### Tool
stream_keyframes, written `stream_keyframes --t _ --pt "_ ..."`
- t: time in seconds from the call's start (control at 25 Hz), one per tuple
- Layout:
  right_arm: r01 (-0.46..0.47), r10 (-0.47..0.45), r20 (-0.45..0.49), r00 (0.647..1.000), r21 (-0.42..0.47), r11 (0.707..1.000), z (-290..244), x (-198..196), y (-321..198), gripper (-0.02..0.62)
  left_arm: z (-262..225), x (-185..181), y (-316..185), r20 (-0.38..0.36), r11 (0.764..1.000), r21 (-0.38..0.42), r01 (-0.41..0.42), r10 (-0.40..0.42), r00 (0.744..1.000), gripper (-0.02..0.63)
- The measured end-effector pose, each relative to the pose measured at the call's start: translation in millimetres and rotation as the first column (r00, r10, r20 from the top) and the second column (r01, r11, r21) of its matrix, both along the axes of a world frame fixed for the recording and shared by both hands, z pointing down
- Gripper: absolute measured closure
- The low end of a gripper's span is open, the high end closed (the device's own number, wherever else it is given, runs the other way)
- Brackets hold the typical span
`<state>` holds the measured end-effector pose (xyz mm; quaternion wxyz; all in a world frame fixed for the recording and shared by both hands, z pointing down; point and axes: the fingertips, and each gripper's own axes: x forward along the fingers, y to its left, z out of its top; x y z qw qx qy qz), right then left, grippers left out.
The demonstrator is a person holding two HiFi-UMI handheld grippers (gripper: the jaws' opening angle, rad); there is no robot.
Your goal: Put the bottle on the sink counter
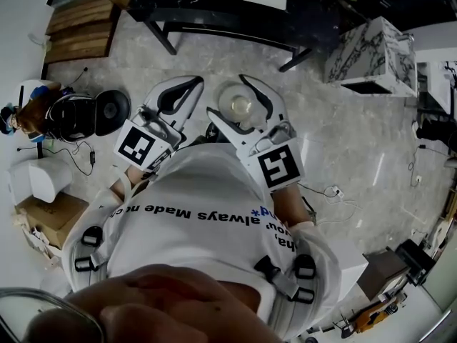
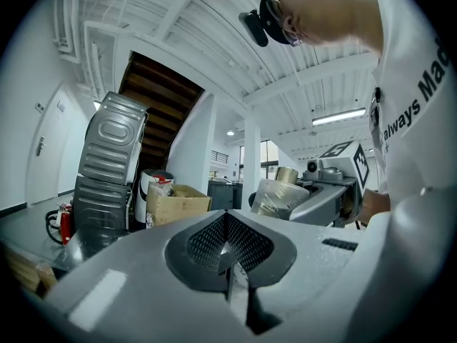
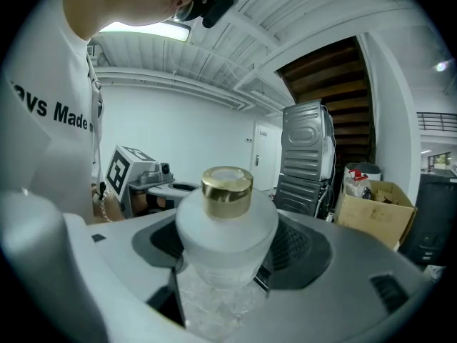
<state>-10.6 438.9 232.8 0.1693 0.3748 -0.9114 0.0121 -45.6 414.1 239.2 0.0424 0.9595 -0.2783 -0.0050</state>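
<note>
Left gripper (image 1: 184,91): held close in front of the person's white shirt (image 1: 193,234).
Left fingers (image 2: 143,291): the grey fingers are closed together, tip against tip, with nothing between them.
Right gripper (image 1: 228,97): just beside the left one, also in front of the shirt.
Right fingers (image 3: 343,277): parted only as wide as the bottle and pressed on its body from both sides.
Bottle: a frosted glass bottle with a round gold cap (image 3: 227,224) stands upright between the right fingers, in the air above the grey marble floor (image 1: 343,148).
Bottle content: it cannot be read through the frosted glass.
Box: an open brown cardboard box (image 2: 178,204) stands on the floor farther away; what is inside is not clear.
Bin: a white round bin (image 2: 152,184) is just beside the box, and a red and white packet sticks up from it.
Counter: a black counter with a white basin (image 1: 214,21) stands at the far end of the floor, well apart from the bottle.
</note>
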Motion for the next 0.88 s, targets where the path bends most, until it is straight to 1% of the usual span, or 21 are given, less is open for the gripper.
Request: stream_keyframes --t 0.24,0.36,0.48,0.64,0.88 --pt "0.035 -0.035 -0.007 0.999 -0.007 0.999 4 -13 -10 0.262 5 -13 -12 -0.006 1.000 0.013 0.023 -0.023 1.000 0.603" --pt "0.054 -0.054 -0.012 0.998 -0.006 0.999 7 -19 -16 0.262 11 -19 -17 0.008 0.999 -0.003 0.042 -0.042 0.999 0.603" --pt "0.071 -0.071 -0.009 0.997 -0.002 0.997 9 -23 -27 0.262 13 -24 -28 0.006 0.998 -0.003 0.056 -0.056 0.998 0.603" --pt "0.084 -0.084 -0.006 0.996 -0.005 0.996 13 -23 -47 0.262 15 -23 -48 0.009 0.997 -0.008 0.071 -0.071 0.997 0.603" --pt "0.086 -0.086 -0.013 0.996 -0.009 0.996 19 -16 -80 0.262 20 -16 -80 0.017 0.997 -0.015 0.071 -0.071 0.997 0.603"
